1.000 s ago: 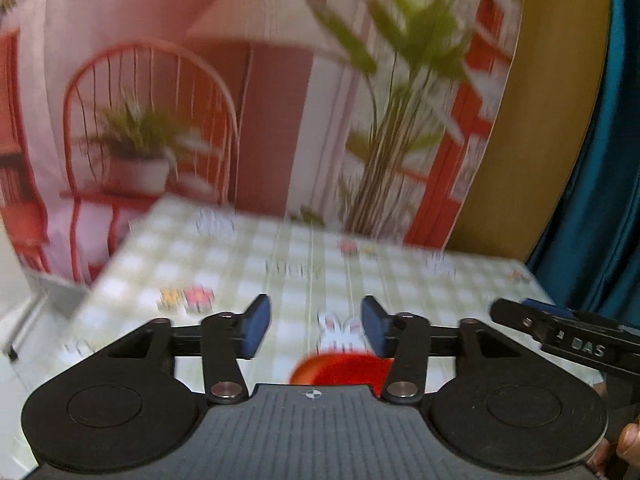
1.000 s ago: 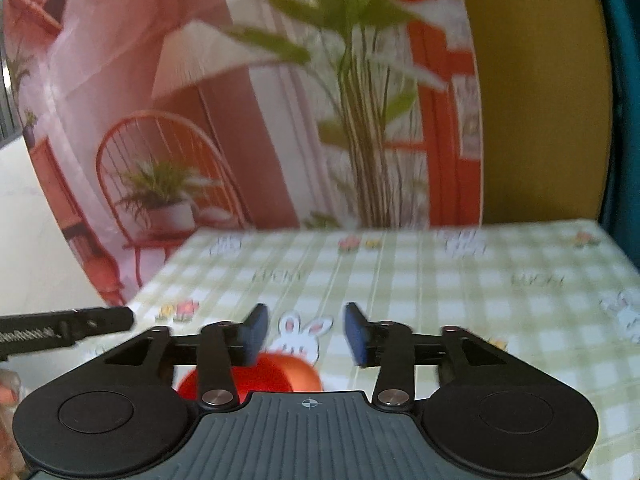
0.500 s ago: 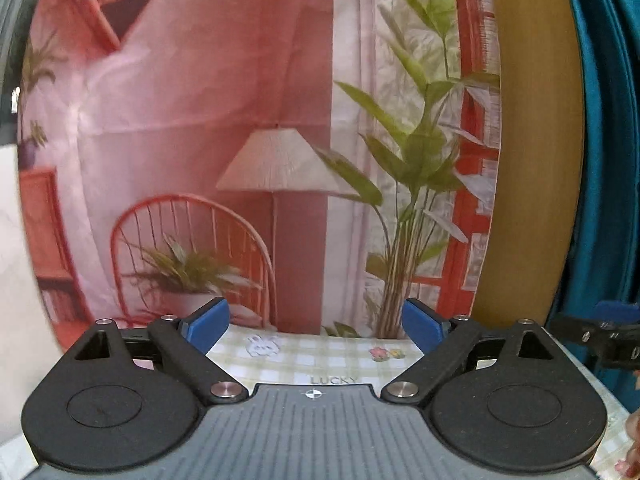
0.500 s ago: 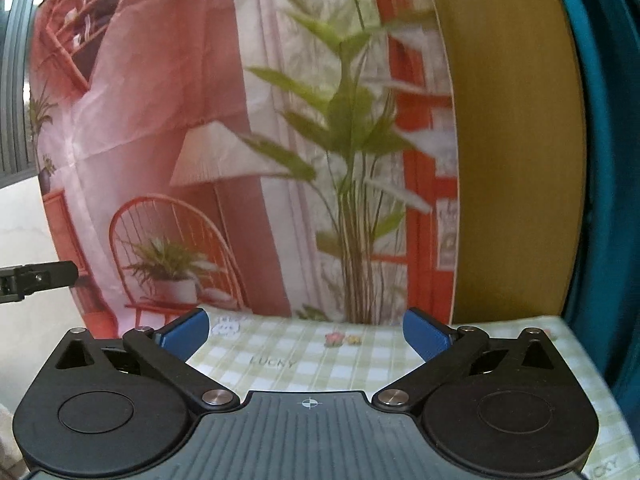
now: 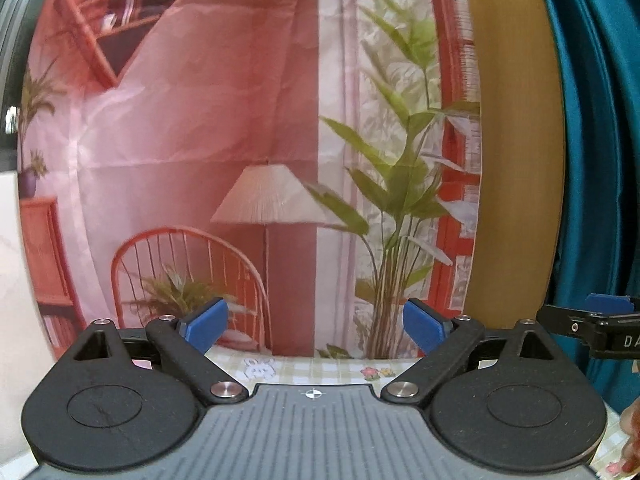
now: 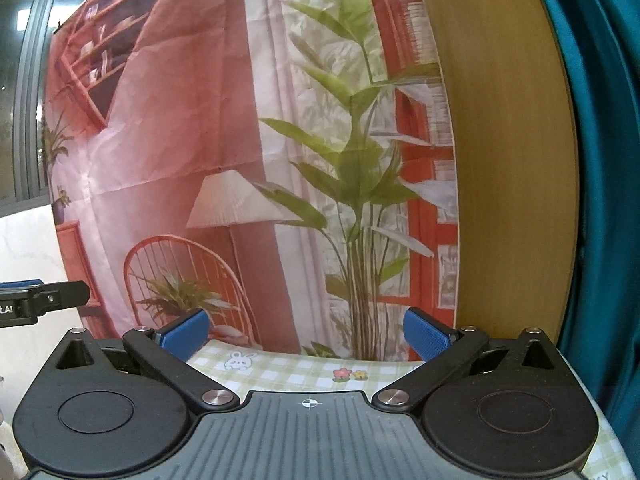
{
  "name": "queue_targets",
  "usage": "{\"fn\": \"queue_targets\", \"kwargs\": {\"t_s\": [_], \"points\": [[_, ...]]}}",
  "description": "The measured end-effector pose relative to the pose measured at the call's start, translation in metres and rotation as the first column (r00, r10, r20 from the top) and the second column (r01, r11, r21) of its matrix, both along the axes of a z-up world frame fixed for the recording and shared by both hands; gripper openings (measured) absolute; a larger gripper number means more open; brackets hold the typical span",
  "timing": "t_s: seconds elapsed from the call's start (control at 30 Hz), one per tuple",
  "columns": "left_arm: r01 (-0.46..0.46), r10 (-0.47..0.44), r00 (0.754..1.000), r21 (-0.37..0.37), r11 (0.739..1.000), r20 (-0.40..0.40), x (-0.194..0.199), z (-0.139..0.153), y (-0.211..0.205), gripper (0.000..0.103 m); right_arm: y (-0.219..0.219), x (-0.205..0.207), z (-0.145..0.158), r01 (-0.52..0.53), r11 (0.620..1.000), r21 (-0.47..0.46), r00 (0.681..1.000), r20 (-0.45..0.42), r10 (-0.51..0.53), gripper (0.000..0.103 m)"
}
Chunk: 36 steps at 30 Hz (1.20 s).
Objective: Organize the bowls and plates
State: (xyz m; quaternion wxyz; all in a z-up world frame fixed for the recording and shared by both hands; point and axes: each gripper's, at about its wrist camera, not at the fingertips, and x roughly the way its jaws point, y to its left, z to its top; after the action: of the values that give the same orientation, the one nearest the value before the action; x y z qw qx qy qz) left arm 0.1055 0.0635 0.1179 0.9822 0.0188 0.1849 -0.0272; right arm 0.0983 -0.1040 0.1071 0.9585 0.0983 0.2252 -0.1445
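Facing the printed pink backdrop [image 5: 200, 140], the left gripper [image 5: 316, 326] and right gripper [image 6: 306, 328] hold jaws wide apart, empty (probably between grasps); no plates or bowls show beyond them, only the green-checked bench [image 6: 288, 372].

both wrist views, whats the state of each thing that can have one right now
left gripper: open, nothing between its blue pads
right gripper: open, nothing between its blue pads
checked tablecloth: lying flat, only its far strip in view
printed backdrop: hanging upright behind the table, creased
plates and bowls: none in view
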Motion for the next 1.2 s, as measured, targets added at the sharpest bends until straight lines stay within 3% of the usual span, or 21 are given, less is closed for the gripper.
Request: {"fn": "queue_targets", "kwargs": {"t_s": [1.2], "points": [[-0.011, 0.011, 1.0, -0.001, 1.0, -0.018, -0.0003, 0.0016, 0.0023, 0.096, -0.0099, -0.0032, -0.007, 0.021, 0.999, 0.035, 0.999, -0.038, -0.02, 0.103]]}}
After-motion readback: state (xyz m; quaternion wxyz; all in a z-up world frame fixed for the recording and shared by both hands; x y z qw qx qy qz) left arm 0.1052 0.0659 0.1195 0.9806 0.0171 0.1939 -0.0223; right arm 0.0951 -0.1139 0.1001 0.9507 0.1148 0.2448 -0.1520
